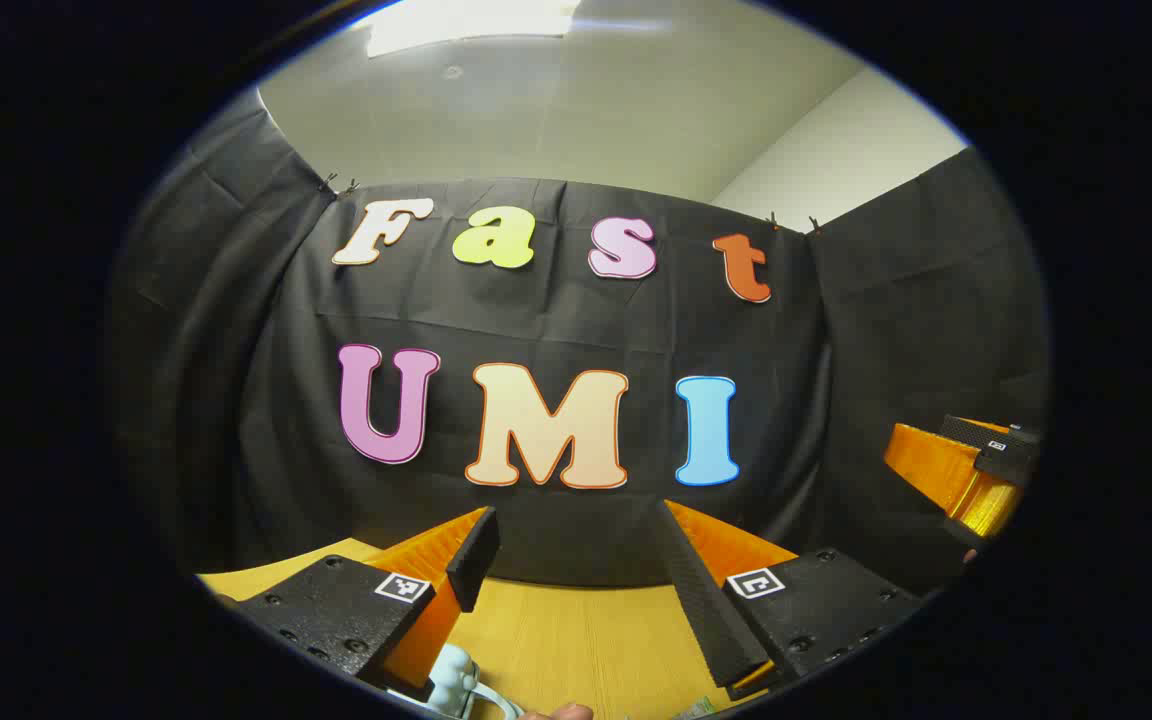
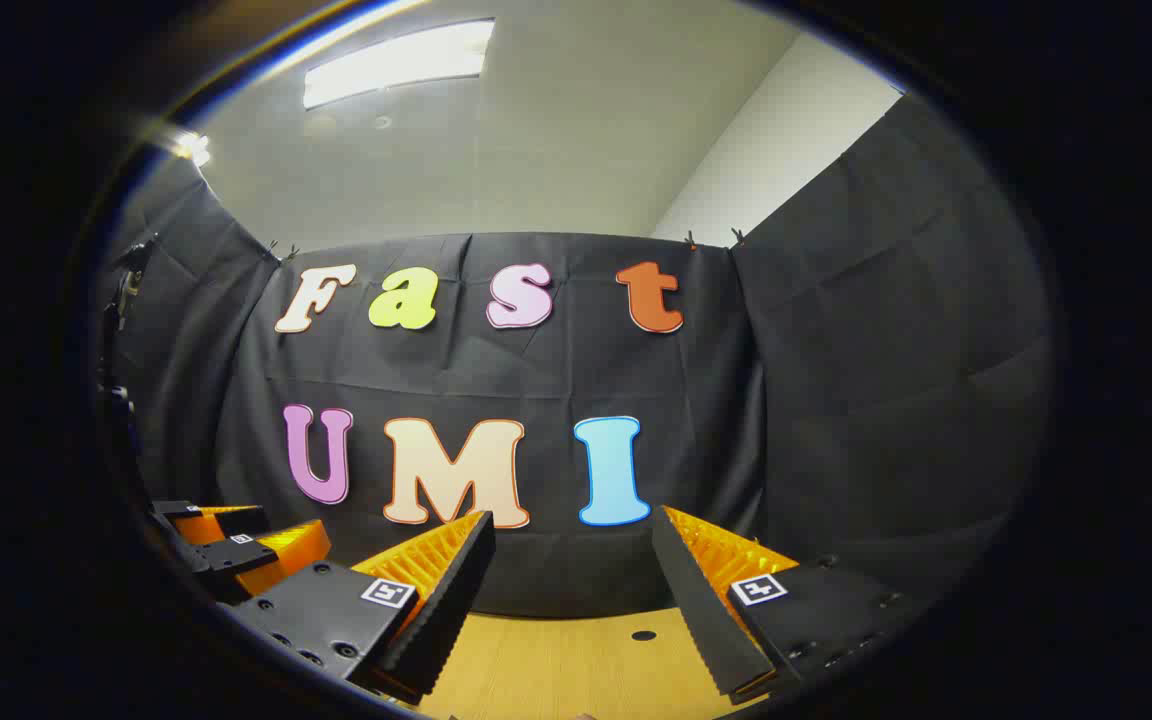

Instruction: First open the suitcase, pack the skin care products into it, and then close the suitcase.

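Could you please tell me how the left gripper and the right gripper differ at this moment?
Below the left gripper, at the bottom of its view, lies a pale blue knobbly object; the right gripper has bare light wooden tabletop with a small dark hole ahead. Both are open, hold nothing and face the black cloth wall.

A light wooden desk (image 1: 586,640) ran up to the foot of the black cloth wall. At its near edge in the left gripper view lay a pale blue, knobbly object (image 1: 454,680), partly cut off, too little of it visible to identify. In the right gripper view, the desk's surface (image 2: 556,660) carried a small dark round hole (image 2: 643,635) near the cloth.
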### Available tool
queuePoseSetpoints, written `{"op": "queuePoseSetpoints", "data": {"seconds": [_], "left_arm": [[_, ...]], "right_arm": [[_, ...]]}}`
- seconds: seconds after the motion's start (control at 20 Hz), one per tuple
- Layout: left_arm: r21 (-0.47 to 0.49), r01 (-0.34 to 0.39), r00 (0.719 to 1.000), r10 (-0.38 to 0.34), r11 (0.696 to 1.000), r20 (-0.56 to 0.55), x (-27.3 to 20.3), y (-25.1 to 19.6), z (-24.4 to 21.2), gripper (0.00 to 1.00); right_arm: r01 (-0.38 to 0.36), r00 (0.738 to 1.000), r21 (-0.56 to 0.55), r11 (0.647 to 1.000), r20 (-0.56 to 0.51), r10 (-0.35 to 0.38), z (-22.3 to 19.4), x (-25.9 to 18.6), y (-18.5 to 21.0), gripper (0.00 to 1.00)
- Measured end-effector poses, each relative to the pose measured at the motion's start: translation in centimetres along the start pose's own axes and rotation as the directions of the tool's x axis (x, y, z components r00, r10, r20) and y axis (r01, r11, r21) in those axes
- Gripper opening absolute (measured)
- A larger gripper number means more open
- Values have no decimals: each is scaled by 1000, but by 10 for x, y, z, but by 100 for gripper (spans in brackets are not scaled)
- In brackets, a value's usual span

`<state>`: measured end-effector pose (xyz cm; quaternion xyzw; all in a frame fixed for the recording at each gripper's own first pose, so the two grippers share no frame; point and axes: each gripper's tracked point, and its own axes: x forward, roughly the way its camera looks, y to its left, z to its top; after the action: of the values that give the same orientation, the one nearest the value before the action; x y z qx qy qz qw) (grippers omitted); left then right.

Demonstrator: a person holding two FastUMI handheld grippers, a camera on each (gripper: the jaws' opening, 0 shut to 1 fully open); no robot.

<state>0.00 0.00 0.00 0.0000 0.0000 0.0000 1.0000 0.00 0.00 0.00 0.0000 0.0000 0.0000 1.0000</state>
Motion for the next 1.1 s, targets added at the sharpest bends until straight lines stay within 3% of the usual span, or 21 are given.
{"op": "queuePoseSetpoints", "data": {"seconds": [0.25,0.3,0.45,0.6,0.75,0.95,1.1], "left_arm": [[2,-14,1000,14,1000,4,-2,4,2,92],[6,-16,1000,16,1000,9,-2,4,3,92],[23,-22,1000,22,999,11,-2,6,-1,92],[-1,-26,999,26,1000,-39,-7,6,-21,92],[40,-86,991,90,995,-96,-18,23,-44,92],[142,-140,965,167,980,-202,-45,41,-95,92],[117,-107,916,144,987,-373,-67,38,-159,92]], "right_arm": [[-10,1000,-9,1000,4,10,-1,-2,2,96],[-12,1000,-10,1000,0,12,-3,-2,3,100],[-16,1000,-1,1000,-3,16,-8,-3,-1,98],[-35,999,7,999,-28,35,-23,-2,-3,98],[-80,995,19,997,-59,81,-42,-2,-6,98],[-152,981,70,986,-112,160,-69,2,-10,98],[-119,980,83,989,-150,130,-78,6,-22,99]]}}
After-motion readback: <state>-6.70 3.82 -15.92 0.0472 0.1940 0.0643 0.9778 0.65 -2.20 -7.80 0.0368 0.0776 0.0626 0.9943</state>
